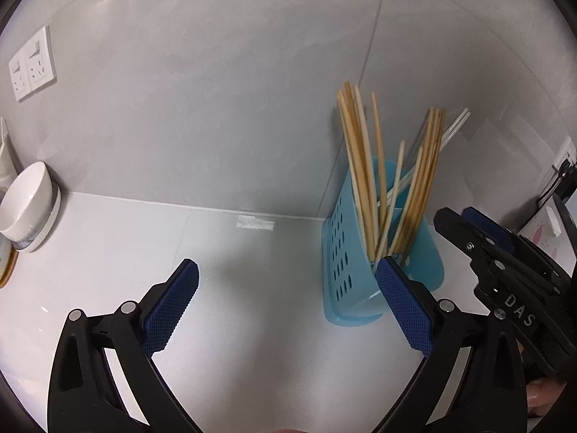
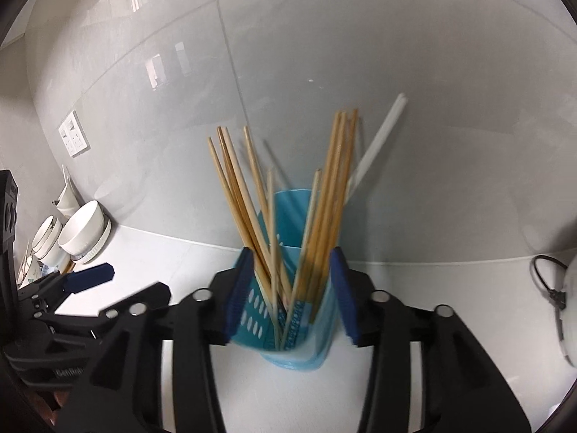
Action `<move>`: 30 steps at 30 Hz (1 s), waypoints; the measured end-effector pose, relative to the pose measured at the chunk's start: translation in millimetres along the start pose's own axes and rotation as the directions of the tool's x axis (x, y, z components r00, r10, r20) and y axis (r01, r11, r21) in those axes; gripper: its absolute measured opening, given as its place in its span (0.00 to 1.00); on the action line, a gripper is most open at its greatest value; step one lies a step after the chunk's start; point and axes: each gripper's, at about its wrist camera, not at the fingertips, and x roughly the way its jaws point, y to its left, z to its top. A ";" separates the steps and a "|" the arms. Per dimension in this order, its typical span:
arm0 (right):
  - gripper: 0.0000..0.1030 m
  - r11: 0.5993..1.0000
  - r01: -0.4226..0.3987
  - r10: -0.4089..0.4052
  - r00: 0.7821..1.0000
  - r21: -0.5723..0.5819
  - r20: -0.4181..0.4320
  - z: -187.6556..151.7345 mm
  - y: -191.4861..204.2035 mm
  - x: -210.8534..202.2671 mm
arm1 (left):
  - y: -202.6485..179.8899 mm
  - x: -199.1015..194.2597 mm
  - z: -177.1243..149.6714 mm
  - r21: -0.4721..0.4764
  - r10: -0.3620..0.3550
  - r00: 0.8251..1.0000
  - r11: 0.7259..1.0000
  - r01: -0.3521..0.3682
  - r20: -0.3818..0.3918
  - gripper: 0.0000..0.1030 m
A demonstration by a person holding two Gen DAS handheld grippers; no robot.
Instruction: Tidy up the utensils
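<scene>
The right hand-held gripper (image 2: 290, 288) hangs with its jaws parted either side of the wooden chopsticks (image 2: 288, 216) standing in the blue holder (image 2: 288, 346) on the bench (image 1: 252, 252); motion blur hides any contact, but the pads seem clear, so I judge the sticks just dropped in. From the wide-open, empty left hand-held gripper (image 1: 286, 299), the holder lies at about two o'clock. The next move calls for backing straight out without snagging the sticks.
</scene>
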 end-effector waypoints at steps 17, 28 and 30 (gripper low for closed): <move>0.92 0.996 0.084 -0.084 0.992 -0.003 -0.089 -31.0 -17.7 -93.6 | -15.3 -62.7 -31.5 0.036 -0.008 1.000 0.999 0.008 -0.008 0.94; 0.92 0.993 0.116 -0.116 0.984 -0.011 -0.138 -44.5 -19.5 -110.8 | -24.1 -72.4 -47.1 0.053 -0.020 0.999 0.998 0.021 -0.025 0.94; 0.92 0.993 0.117 -0.117 0.984 -0.005 -0.138 -44.3 -20.8 -110.7 | -24.7 -72.2 -47.1 0.054 -0.022 0.999 0.998 0.024 -0.024 0.94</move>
